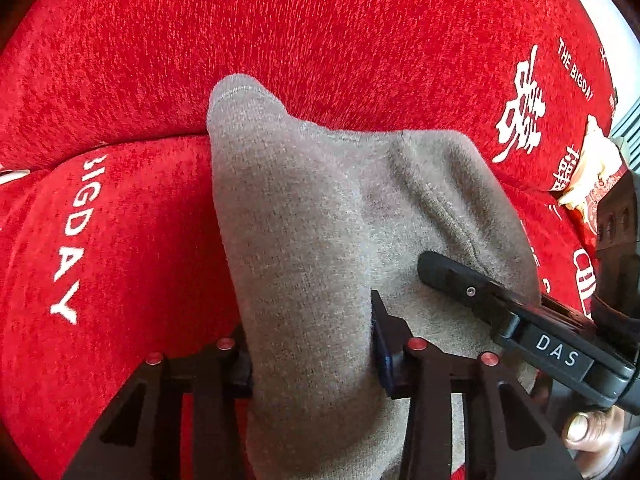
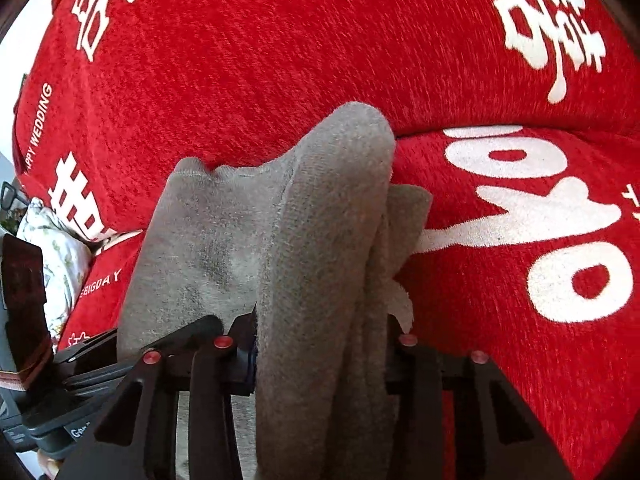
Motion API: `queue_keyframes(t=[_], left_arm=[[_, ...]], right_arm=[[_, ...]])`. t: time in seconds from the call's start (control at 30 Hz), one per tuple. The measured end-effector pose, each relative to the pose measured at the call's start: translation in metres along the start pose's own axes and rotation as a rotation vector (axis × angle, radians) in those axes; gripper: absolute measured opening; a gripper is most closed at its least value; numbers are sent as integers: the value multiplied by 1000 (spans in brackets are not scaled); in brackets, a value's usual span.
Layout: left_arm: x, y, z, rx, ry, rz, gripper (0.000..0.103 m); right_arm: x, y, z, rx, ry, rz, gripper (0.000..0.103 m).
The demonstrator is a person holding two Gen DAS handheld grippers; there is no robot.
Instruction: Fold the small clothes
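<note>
A grey knitted sock-like garment (image 1: 304, 200) hangs bunched over a red sofa cover (image 1: 280, 40). In the left wrist view my left gripper (image 1: 312, 344) is shut on a thick fold of it, and cloth fills the gap between the fingers. A black finger (image 1: 452, 276) of the right gripper lies on the cloth's right side. In the right wrist view my right gripper (image 2: 320, 360) is shut on another bundle of the same grey garment (image 2: 320, 200), whose toe end points up. The left gripper (image 2: 92, 360) shows at the lower left, beside the cloth.
The red sofa cover (image 2: 280, 60) has white lettering and a seam between back and seat. A snack packet (image 1: 592, 176) lies at the right edge. A floral cushion (image 2: 52, 248) sits at the left. A person's thumb (image 1: 584, 428) shows bottom right.
</note>
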State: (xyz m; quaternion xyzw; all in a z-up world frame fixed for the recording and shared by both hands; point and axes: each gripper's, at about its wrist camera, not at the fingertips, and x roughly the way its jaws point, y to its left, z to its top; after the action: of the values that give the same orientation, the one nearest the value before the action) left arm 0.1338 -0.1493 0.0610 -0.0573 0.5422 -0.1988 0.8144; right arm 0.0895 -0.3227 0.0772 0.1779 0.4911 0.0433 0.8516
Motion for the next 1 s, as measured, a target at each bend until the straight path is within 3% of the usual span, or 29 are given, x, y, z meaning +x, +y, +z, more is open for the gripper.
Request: queue_keyframes(t=[0.33,1.0], left_arm=[[-22,0,-18,4,18,29,42],[-79,8,-95,13,7,58,42]], right_arm=[[-18,15,-18,-24,12,-19,43],[-56,48,-83,-83,18,-10,43]])
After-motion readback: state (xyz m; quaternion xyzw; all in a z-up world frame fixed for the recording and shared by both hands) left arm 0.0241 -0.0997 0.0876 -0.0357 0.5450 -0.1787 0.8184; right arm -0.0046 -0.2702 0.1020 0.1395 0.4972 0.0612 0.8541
